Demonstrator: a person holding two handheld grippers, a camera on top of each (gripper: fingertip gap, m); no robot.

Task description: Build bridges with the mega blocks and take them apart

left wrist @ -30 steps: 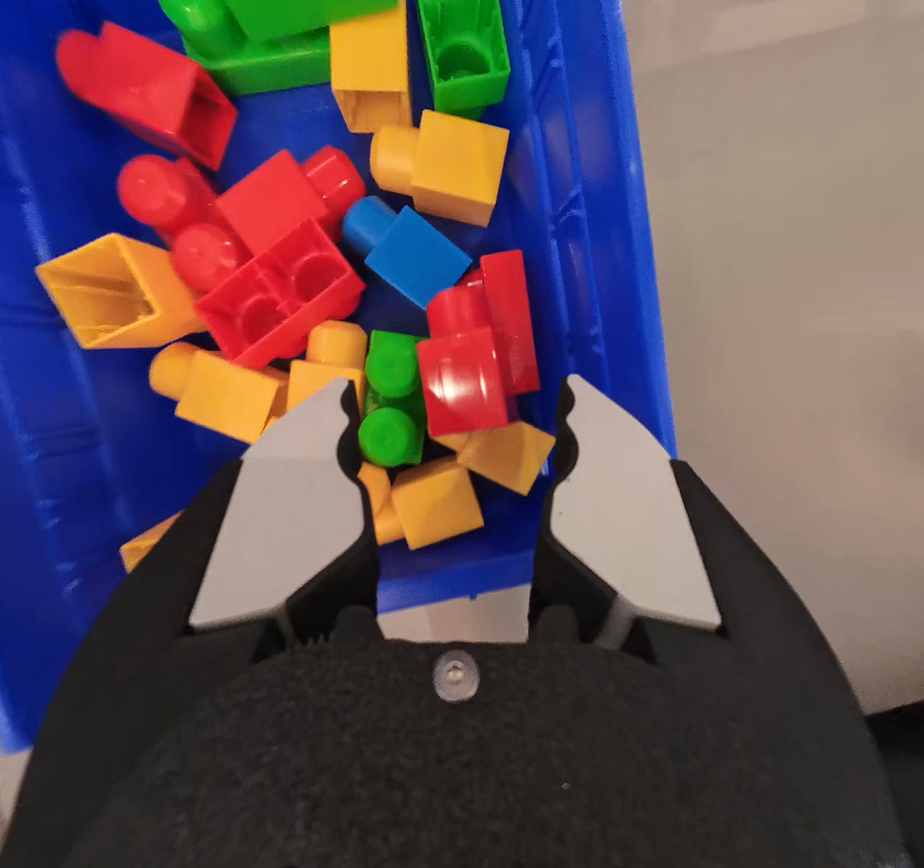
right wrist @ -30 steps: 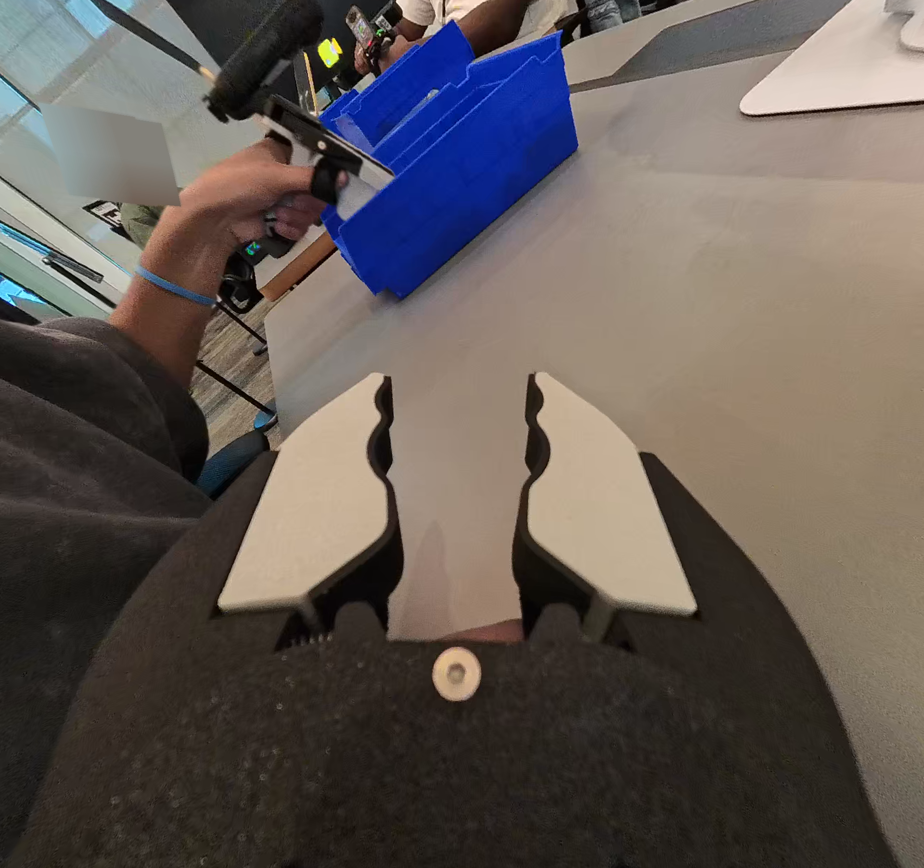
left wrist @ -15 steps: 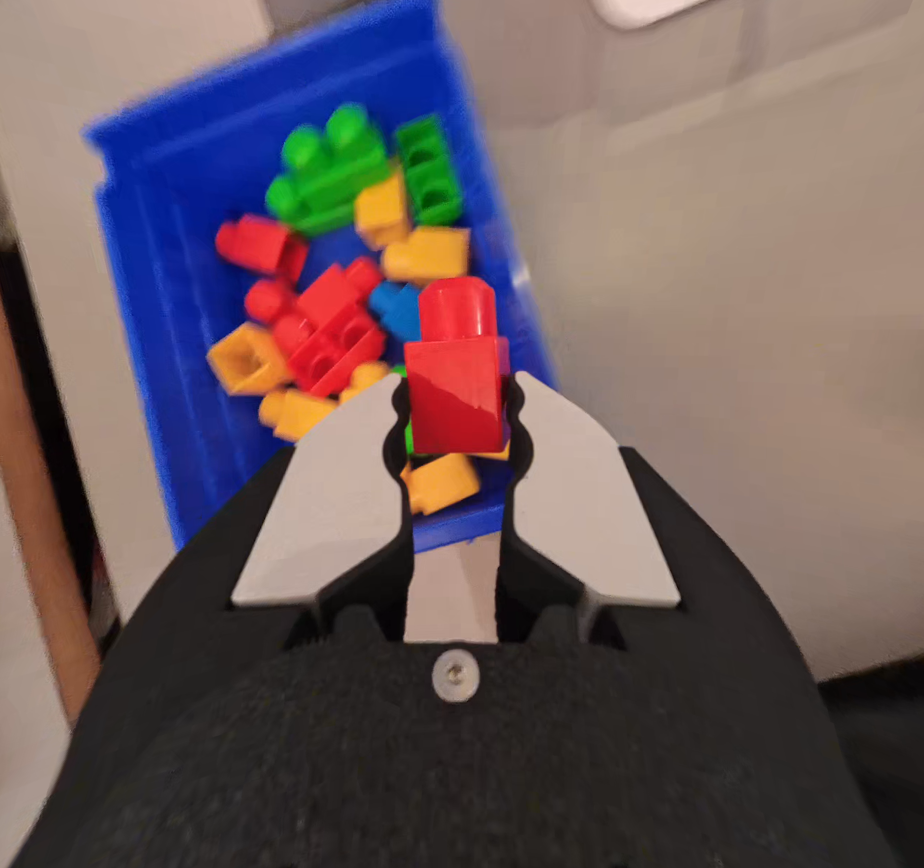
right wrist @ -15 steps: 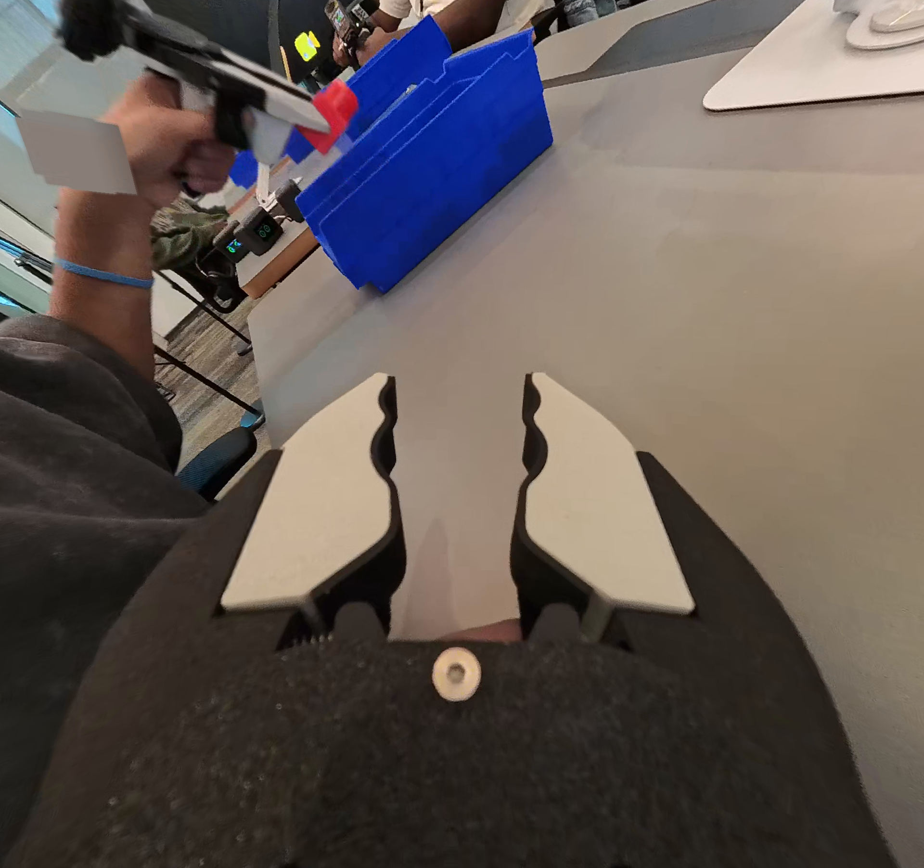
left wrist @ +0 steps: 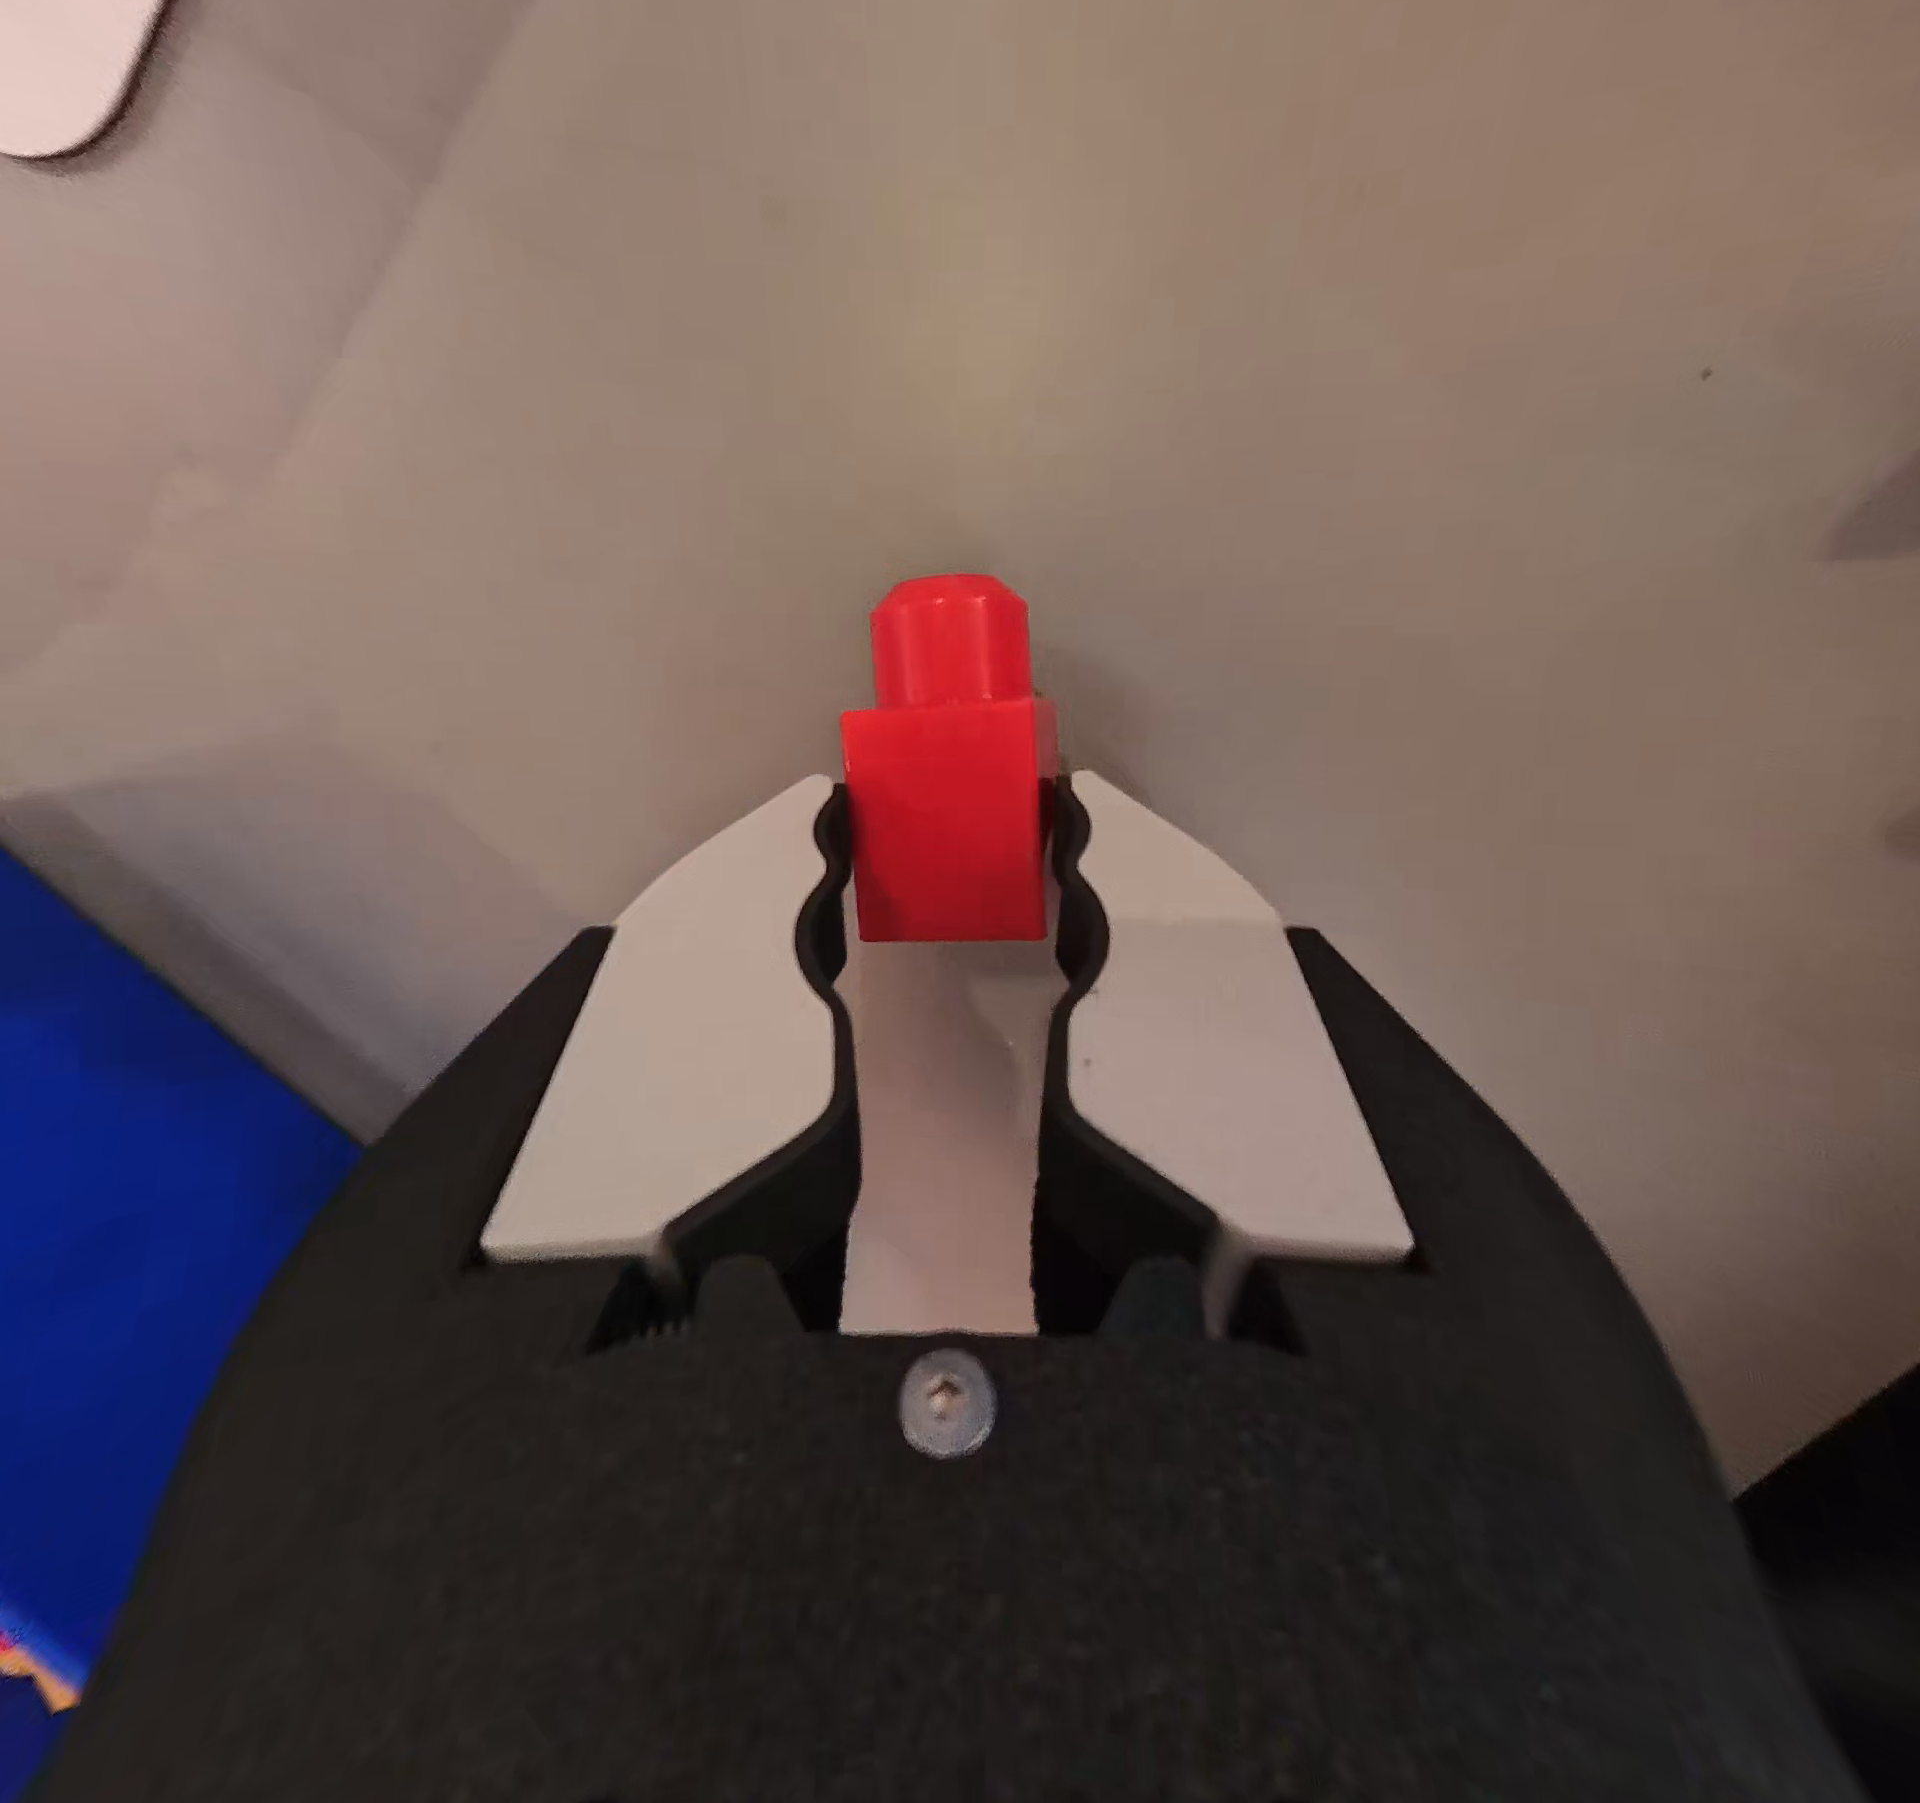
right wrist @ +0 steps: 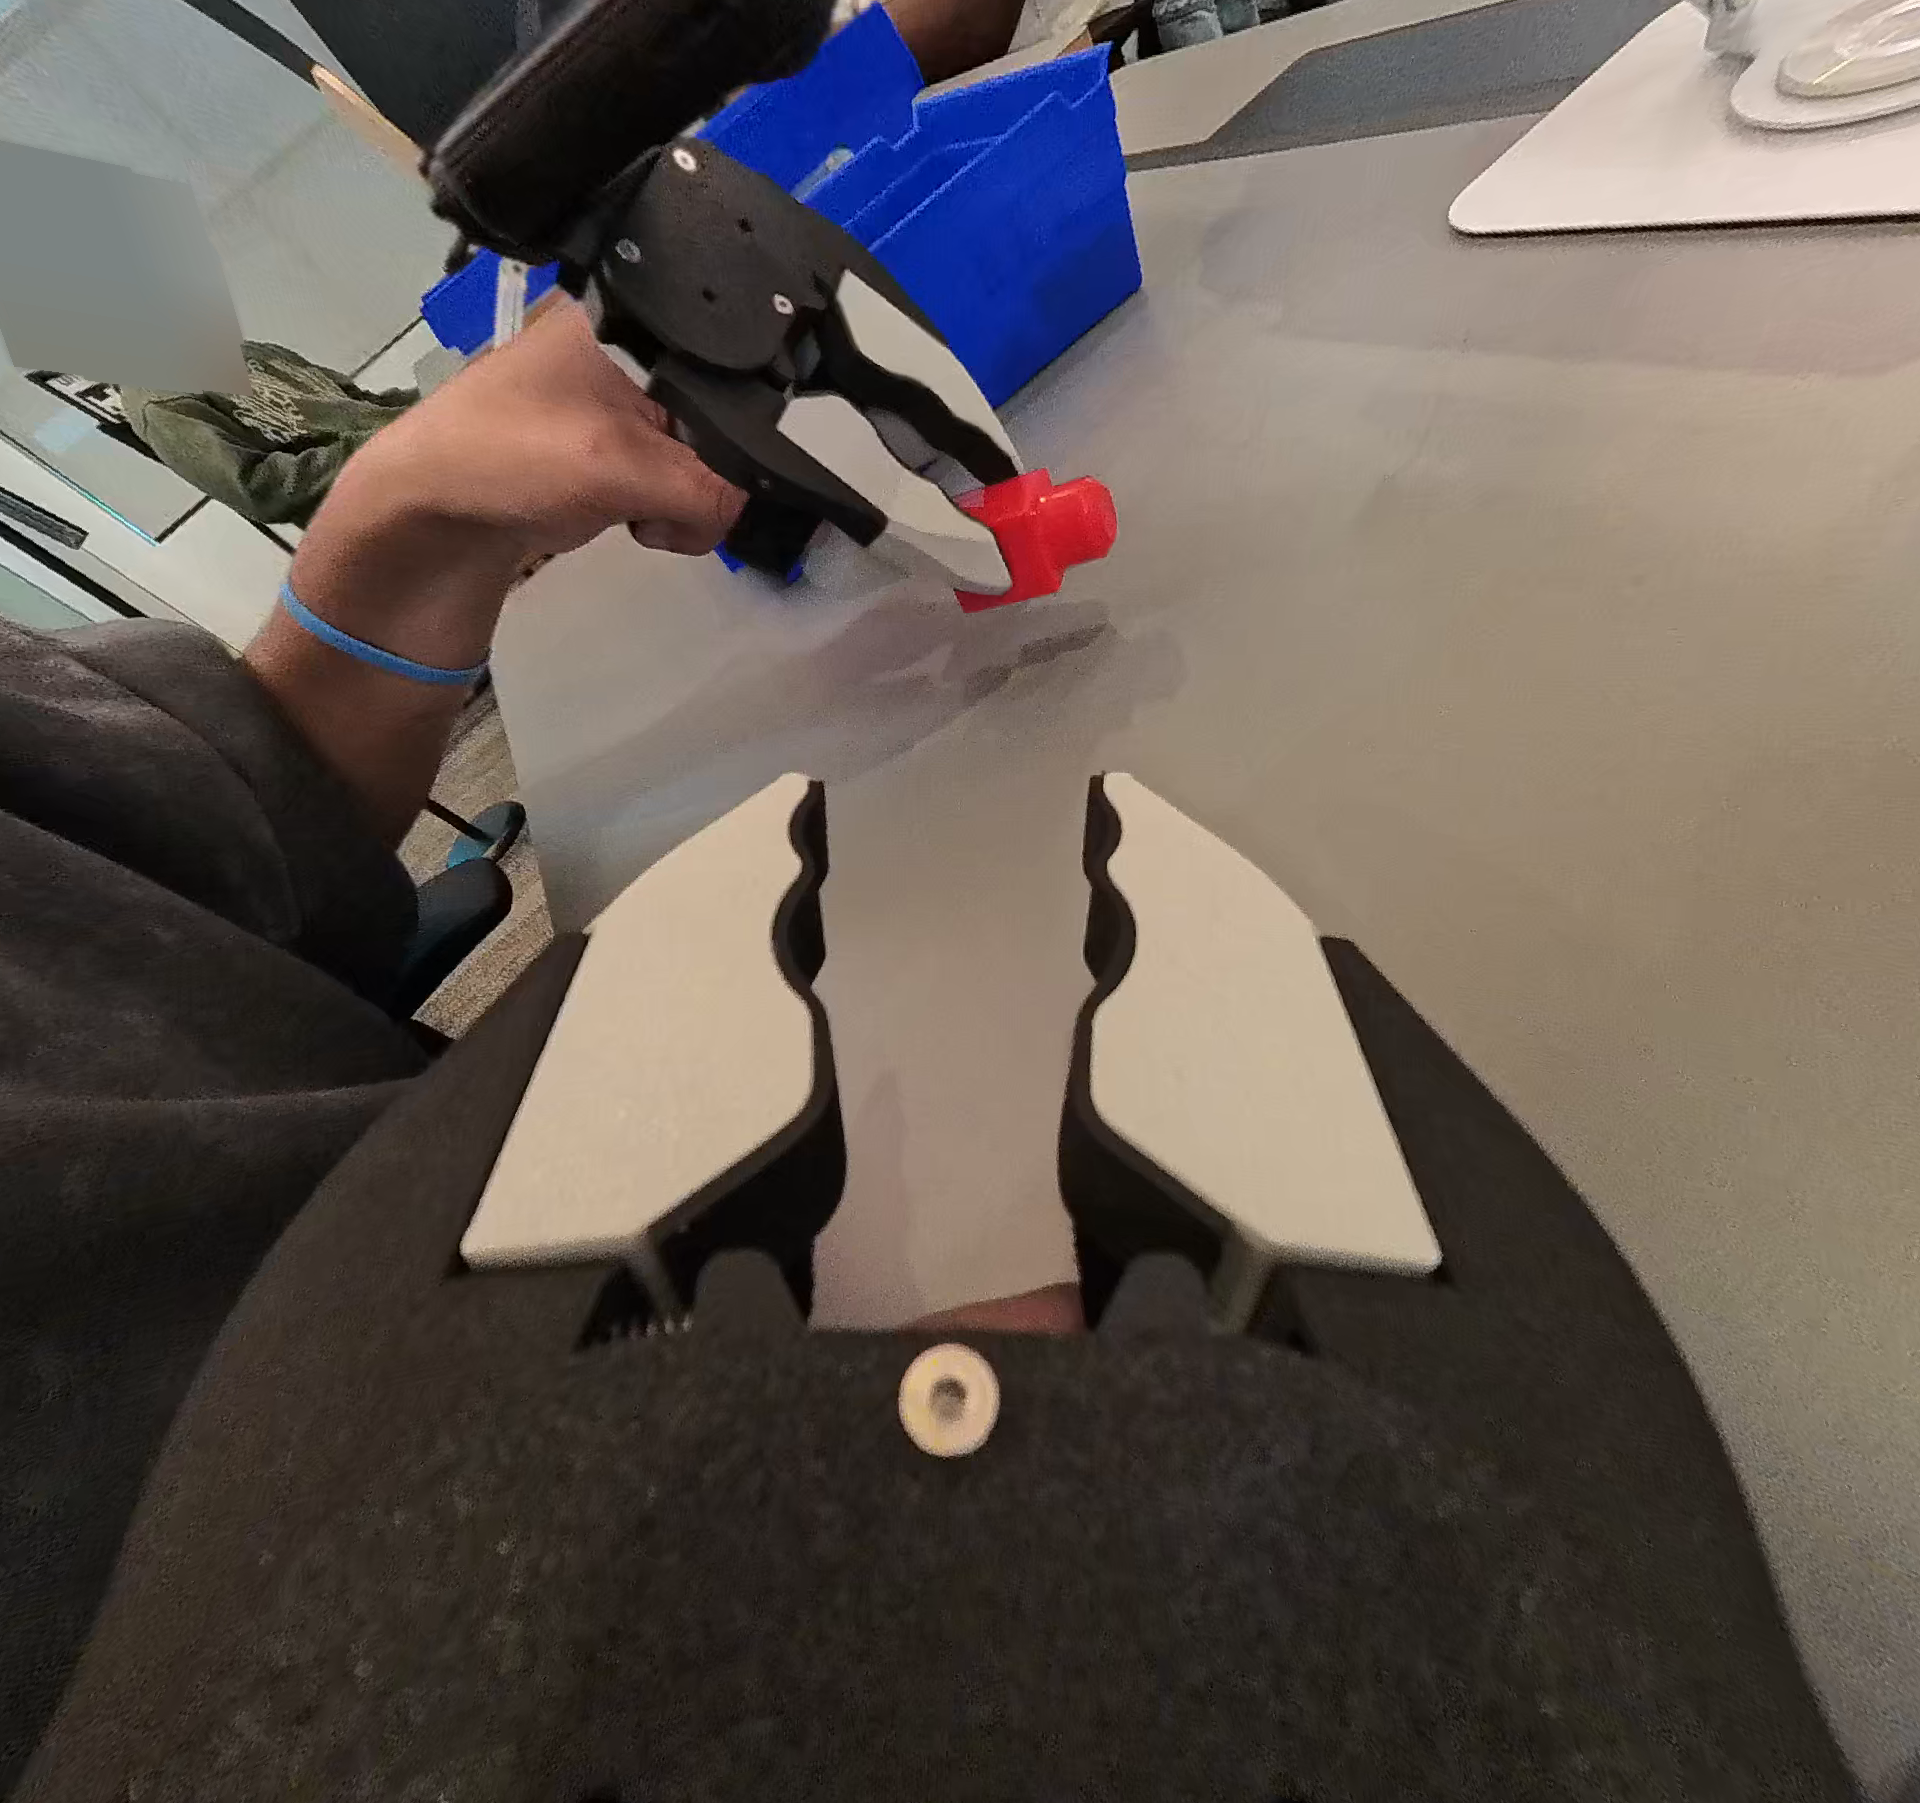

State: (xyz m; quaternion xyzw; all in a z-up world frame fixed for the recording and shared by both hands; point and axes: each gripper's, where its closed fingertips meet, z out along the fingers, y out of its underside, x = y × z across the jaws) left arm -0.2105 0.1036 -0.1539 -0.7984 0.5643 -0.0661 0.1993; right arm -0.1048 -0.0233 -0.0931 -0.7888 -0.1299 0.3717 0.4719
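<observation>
Since half a second ago, my left gripper has carried the red block away from the blue bin, which is now showing only as a blue wall at the lower left of the left wrist frame. I am holding that block clamped between the fingertips, its single stud pointing forward, away from the camera, over the bare grey table.

In the right wrist view I am seeing the same left gripper at centre left of the frame, angled down with the red block hanging just above the table. A hand with a blue wristband is gripping its handle, and the blue bin is sitting behind it, toward the upper middle.

My right gripper is idling low in the frame, its fingers spread apart and holding nothing. A white stand base is occupying the upper right. I am finding no readable writing or brand marks on the block or bin.
</observation>
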